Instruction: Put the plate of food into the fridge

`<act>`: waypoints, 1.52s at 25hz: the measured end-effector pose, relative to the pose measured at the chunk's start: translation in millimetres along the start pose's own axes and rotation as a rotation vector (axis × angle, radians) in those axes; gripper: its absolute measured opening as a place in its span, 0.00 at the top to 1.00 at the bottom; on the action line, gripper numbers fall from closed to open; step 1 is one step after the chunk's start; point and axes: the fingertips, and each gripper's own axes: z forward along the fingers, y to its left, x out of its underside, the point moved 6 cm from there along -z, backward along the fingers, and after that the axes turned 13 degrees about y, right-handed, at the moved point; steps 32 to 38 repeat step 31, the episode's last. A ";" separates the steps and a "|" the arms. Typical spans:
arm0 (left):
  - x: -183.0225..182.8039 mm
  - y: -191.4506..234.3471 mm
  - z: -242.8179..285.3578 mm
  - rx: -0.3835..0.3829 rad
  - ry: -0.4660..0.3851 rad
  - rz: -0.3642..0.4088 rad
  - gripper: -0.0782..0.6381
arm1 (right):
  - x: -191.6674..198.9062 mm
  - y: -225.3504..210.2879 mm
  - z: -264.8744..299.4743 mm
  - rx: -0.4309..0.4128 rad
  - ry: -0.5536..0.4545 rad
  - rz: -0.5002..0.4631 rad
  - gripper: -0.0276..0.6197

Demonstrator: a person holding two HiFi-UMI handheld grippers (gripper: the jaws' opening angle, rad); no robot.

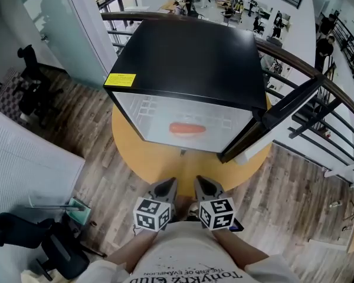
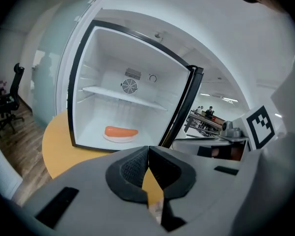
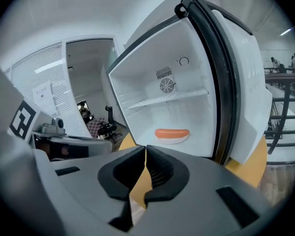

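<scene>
A small black fridge [image 1: 192, 58] stands on a round yellow table [image 1: 141, 158] with its door [image 1: 283, 114] swung open to the right. On its white floor lies a white plate with an orange sausage [image 1: 187, 128], also seen as the plate of food [image 2: 121, 133] and the plate of food [image 3: 172, 134]. My left gripper [image 1: 167, 188] and right gripper [image 1: 203, 186] hover side by side in front of the table, well short of the fridge. Both are shut with nothing between their jaws, as the left gripper [image 2: 148, 154] and right gripper [image 3: 145, 154] show.
A wire shelf [image 2: 123, 96] crosses the fridge's middle. Black office chairs [image 1: 29, 81] stand at the left on the wooden floor. A dark curved railing [image 1: 318, 93] runs behind and to the right of the fridge. A white partition [image 1: 23, 164] is at the near left.
</scene>
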 end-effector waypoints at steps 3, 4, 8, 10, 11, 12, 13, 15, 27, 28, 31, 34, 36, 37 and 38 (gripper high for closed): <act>3.6 0.2 -1.8 -0.011 0.005 0.012 0.86 | 10.9 4.6 4.0 -0.007 0.022 0.005 0.91; 4.8 -0.2 -2.2 -0.012 0.007 0.014 0.86 | 12.1 4.9 4.1 -0.010 0.027 0.002 0.91; 6.9 -2.5 -3.4 -0.004 0.007 0.011 0.86 | 11.1 6.0 2.9 -0.030 0.033 -0.024 0.92; 7.3 -1.9 -3.2 -0.002 0.010 0.014 0.86 | 10.9 6.8 2.9 -0.028 0.031 -0.028 0.92; 7.1 -1.3 -3.0 0.000 0.011 0.013 0.86 | 10.7 7.0 2.8 -0.027 0.029 -0.028 0.92; 6.7 -0.9 -2.9 0.003 0.010 0.011 0.86 | 10.2 6.8 2.5 -0.025 0.027 -0.027 0.92; 6.1 -0.9 -2.8 0.005 0.009 0.009 0.86 | 9.6 6.3 1.7 -0.022 0.025 -0.026 0.92; 4.5 -2.0 -2.6 0.010 0.005 0.008 0.86 | 8.2 4.7 -0.3 -0.015 0.018 -0.020 0.92; -0.6 -7.1 1.9 0.031 0.007 0.019 0.86 | 6.4 -4.9 -3.4 -0.008 0.003 0.020 0.92; -0.2 -7.4 2.1 0.032 0.007 0.018 0.86 | 6.9 -5.2 -3.3 -0.009 0.004 0.021 0.92; 1.9 -7.5 3.0 0.032 0.010 0.010 0.86 | 8.0 -5.4 -3.4 -0.014 0.008 0.021 0.92; 1.9 -7.5 3.0 0.032 0.010 0.010 0.86 | 8.0 -5.4 -3.4 -0.014 0.008 0.021 0.92; 1.9 -7.5 3.0 0.032 0.010 0.010 0.86 | 8.0 -5.4 -3.4 -0.014 0.008 0.021 0.92; 1.9 -7.5 3.0 0.032 0.010 0.010 0.86 | 8.0 -5.4 -3.4 -0.014 0.008 0.021 0.92; 1.9 -7.5 3.0 0.032 0.010 0.010 0.86 | 8.0 -5.4 -3.4 -0.014 0.008 0.021 0.92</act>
